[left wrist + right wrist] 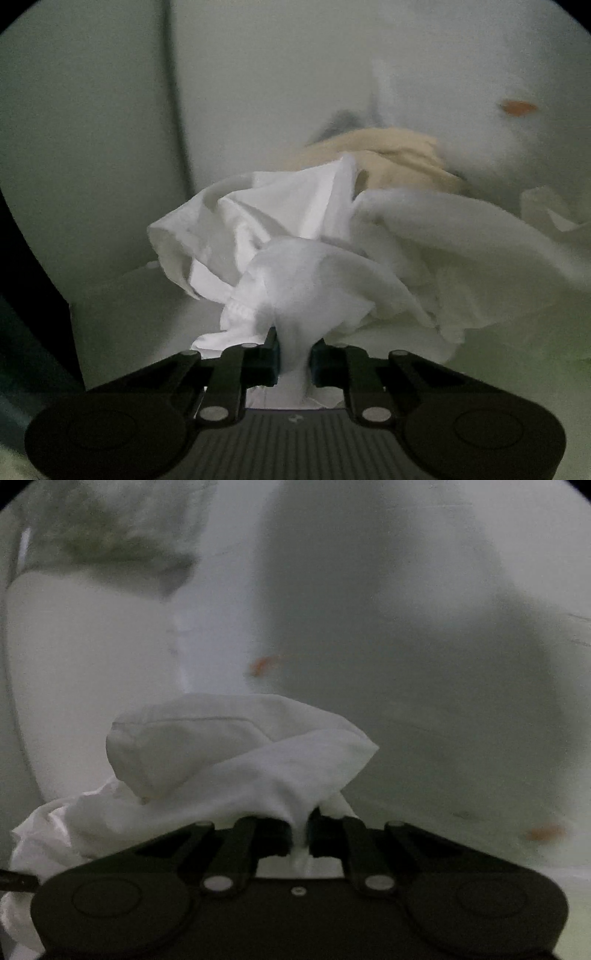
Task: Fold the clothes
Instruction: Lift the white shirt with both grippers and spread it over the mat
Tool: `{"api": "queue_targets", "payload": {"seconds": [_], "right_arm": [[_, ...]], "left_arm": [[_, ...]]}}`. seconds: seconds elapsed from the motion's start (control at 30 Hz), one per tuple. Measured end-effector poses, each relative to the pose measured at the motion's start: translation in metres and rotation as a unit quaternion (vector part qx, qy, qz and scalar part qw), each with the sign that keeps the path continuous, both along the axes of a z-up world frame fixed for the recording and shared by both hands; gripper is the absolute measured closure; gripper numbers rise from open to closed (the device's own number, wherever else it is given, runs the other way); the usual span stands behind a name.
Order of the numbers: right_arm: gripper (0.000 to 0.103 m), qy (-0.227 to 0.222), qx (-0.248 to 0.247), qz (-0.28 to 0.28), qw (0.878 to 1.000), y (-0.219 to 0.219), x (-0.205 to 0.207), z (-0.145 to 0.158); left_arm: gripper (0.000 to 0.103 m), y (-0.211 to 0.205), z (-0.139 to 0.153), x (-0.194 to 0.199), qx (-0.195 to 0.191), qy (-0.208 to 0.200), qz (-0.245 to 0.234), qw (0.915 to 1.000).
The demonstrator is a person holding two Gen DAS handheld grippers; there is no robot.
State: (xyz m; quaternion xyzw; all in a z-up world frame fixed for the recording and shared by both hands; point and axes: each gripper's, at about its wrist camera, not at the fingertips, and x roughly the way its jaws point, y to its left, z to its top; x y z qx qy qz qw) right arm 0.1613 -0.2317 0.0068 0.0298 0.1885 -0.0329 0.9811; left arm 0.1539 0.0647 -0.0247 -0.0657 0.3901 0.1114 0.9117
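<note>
A crumpled white garment bunches up in front of my left gripper, whose dark pads pinch a twisted fold of it. The cloth spreads to the right across the pale surface. In the right wrist view the same kind of white cloth drapes over my right gripper, which is shut on a thin fold. More of that cloth hangs down at the lower left. Both pictures are blurred.
A beige garment lies behind the white cloth. Small orange marks show on the pale surface. A dark line runs down the left of the left view. A dark shadow covers the right view.
</note>
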Motion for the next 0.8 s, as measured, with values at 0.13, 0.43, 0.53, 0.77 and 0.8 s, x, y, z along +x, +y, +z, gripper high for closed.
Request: {"api": "queue_targets", "payload": {"seconds": [0.13,0.43,0.53,0.77,0.8], "right_arm": [[0.095,-0.001,-0.019,-0.095,0.995,-0.062,-0.081,0.008],[0.095,0.016,-0.028,-0.289,0.957,-0.203,-0.251,0.011],[0.095,0.023,-0.033,-0.330,0.943,-0.232,-0.296,0.009],[0.094,0.045,-0.012,-0.408,0.912,-0.303,-0.396,-0.008],[0.093,0.054,-0.006,-0.412,0.909,-0.308,-0.404,-0.012]], "left_arm": [[0.087,-0.039,0.012,-0.045,-0.006,-0.006,-0.044,0.9990],[0.088,-0.142,0.019,-0.133,-0.019,-0.002,-0.161,0.9868],[0.088,-0.185,0.015,-0.163,-0.025,0.008,-0.208,0.9778],[0.087,-0.272,-0.008,-0.232,-0.021,0.043,-0.308,0.9503],[0.087,-0.278,-0.011,-0.242,-0.023,0.055,-0.314,0.9475]]}}
